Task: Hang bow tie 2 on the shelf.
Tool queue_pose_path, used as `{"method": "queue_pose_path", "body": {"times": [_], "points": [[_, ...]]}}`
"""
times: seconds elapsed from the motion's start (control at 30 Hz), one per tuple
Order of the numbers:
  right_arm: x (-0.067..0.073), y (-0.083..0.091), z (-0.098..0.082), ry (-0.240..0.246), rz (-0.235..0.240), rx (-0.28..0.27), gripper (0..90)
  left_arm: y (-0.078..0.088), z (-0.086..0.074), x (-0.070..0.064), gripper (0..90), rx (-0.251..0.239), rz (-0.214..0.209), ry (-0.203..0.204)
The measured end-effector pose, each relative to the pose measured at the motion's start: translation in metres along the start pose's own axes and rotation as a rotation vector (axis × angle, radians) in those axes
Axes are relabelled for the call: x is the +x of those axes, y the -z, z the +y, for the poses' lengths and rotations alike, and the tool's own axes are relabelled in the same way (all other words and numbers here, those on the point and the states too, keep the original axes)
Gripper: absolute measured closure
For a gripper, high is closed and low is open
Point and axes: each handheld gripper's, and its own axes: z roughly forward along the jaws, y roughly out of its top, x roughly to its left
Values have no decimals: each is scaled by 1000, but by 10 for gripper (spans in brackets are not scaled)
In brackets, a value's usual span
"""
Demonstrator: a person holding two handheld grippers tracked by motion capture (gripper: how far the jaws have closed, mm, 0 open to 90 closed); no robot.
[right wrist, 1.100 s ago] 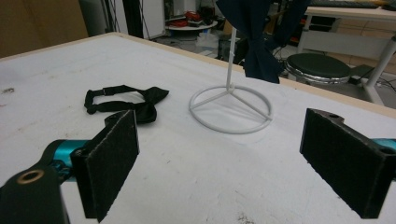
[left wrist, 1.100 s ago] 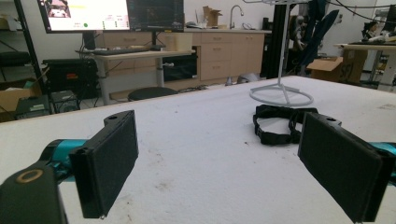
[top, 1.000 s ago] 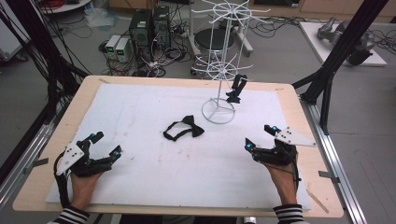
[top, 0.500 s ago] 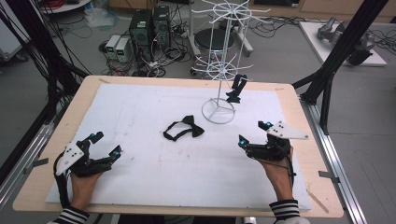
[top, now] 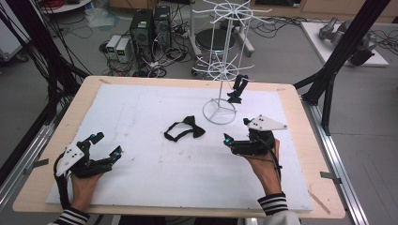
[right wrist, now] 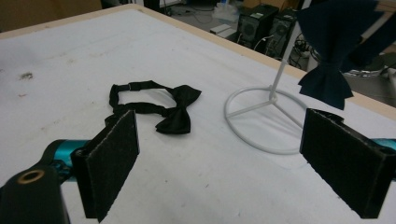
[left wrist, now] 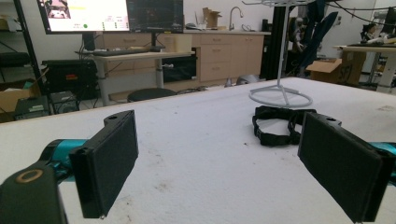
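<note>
Bow tie (top: 184, 128) lies flat ahead-left of the open, empty right gripper (top: 236, 132); approach seems underway, next needing jaws straddling its knot. Left gripper (top: 107, 143) waits open.

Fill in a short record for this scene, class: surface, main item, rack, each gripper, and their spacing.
surface: white mat on a wooden table
main item: black bow tie with its strap looped, lying flat near the mat's middle
rack: white wire rack, ring base on the mat, a dark bow tie hanging from it
left gripper: jaws open, nothing between them
right gripper: jaws open, empty, pointing toward the black bow tie
spacing: both grippers apart from the bow tie
</note>
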Motion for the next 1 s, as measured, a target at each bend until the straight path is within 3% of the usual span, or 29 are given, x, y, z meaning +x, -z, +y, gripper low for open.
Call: {"method": "queue_pose_path", "body": {"times": [0.33, 0.6, 1.0], "points": [[4, -20, 9, 40, 51, 71, 112, 0, 0, 0, 126, 1, -1, 0], [18, -41, 19, 106, 78, 138, 114, 0, 0, 0, 126, 1, -1, 1], [30, -73, 32, 149, 118, 222, 143, 0, 0, 0, 126, -1, -1, 4]]}}
